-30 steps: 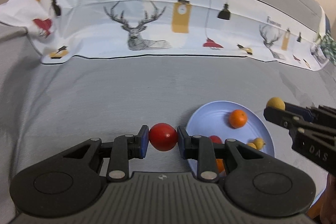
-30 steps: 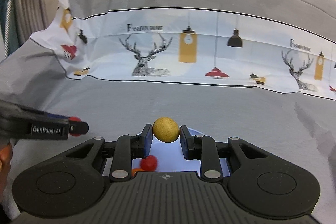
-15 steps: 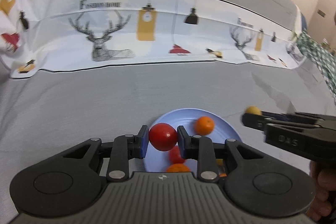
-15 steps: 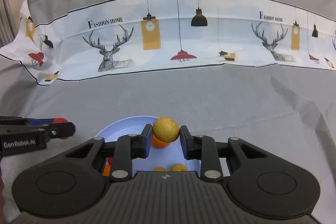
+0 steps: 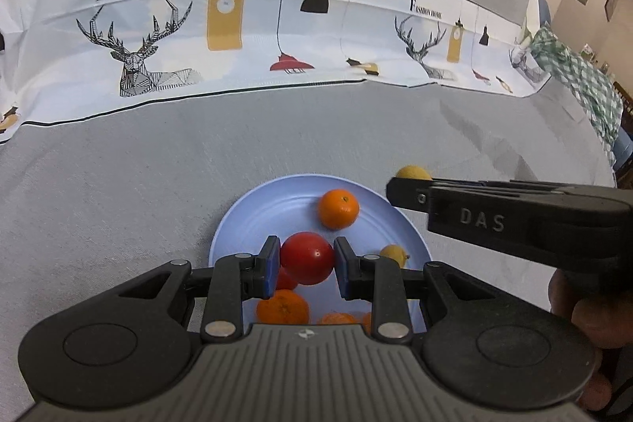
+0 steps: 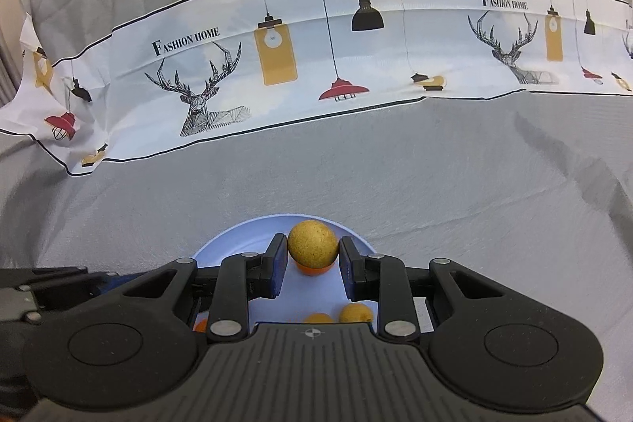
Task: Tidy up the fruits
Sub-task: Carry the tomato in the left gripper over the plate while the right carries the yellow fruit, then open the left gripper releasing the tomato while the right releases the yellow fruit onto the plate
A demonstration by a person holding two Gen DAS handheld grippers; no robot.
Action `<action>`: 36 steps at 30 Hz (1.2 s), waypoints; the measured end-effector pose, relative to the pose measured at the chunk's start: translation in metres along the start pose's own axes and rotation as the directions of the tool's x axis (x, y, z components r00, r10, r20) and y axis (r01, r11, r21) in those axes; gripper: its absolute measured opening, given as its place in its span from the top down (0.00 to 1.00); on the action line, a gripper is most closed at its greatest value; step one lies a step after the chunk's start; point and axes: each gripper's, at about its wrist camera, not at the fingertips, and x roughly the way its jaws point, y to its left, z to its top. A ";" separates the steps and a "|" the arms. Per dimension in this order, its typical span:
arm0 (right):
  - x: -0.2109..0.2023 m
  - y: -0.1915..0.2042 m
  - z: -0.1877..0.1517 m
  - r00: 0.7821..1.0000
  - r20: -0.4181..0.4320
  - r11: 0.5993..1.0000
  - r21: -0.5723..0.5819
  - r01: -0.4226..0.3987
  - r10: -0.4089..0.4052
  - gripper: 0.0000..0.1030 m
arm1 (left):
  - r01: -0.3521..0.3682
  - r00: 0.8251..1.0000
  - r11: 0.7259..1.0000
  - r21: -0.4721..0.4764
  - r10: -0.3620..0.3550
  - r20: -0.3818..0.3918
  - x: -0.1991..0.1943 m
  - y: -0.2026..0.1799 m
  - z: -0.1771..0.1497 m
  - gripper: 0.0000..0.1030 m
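Left wrist: left gripper (image 5: 306,265) pinches a smooth tomato (image 5: 306,258) at its middle, over the plate (image 5: 245,220); soft, bruisable. Right gripper (image 6: 312,260) pinches a rough, firm yellow fruit (image 6: 312,244).

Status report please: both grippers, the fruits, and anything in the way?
Left gripper shut on red tomato, over blue plate. Right gripper shut on yellow fruit, at plate's far edge. Nothing in the way.

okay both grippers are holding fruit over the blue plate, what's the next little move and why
Probably lower the left gripper a little and open it. Its red tomato already hangs over the blue plate, above a bare patch between the oranges. The right gripper, shut on the yellow fruit, is near the plate's far rim and can follow.
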 end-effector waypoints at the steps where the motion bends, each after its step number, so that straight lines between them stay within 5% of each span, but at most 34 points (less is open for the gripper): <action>1: 0.001 0.001 0.000 1.000 -0.003 1.000 0.001 0.001 -0.001 0.71 | -0.001 1.000 1.000 0.005 0.001 -0.002 0.001 -0.001 0.000 0.69; 36: 0.010 0.006 0.000 0.999 -0.043 1.000 -0.009 0.012 -0.013 0.71 | -0.017 1.000 0.998 0.059 0.018 -0.015 0.011 -0.012 -0.005 0.69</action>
